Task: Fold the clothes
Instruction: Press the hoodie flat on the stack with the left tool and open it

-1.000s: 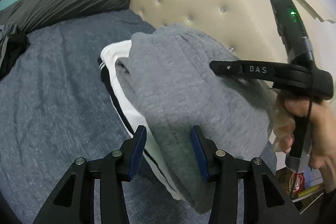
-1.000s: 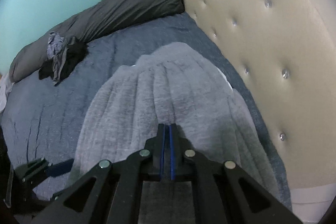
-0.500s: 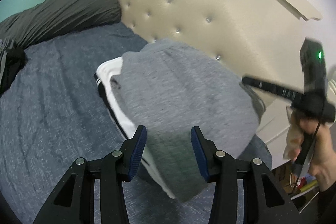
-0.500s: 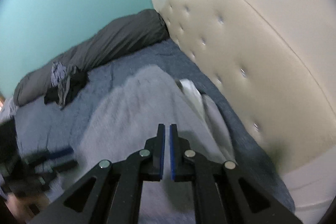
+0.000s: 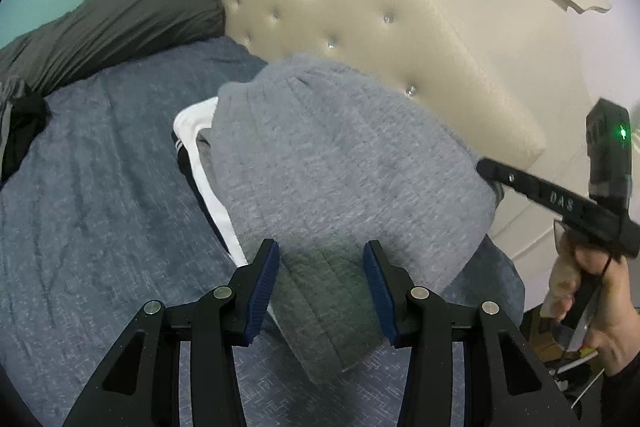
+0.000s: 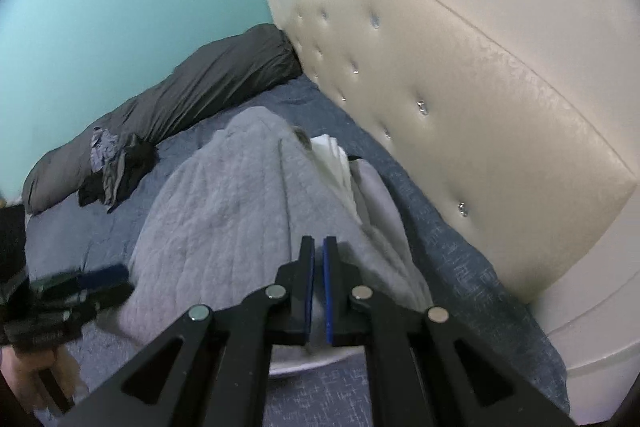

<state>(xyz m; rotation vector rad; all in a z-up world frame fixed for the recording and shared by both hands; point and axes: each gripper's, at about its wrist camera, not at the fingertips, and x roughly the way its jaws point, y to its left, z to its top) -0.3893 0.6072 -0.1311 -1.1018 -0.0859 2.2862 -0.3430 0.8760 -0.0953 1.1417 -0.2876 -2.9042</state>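
We see the folded grey knit garment [image 5: 344, 163] on the white striped clothes [image 5: 192, 131]; left gripper [image 5: 320, 287] jaws wide, right gripper [image 6: 319, 283] jaws nearly closed, empty.

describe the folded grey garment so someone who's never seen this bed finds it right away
Start at the cream tufted headboard. On the blue bedspread at its foot sits a small stack of clothes, and the grey garment is the top layer. Its fuzzy quilted light-grey fabric sets it apart from the white, dark-trimmed piece peeking out beneath.
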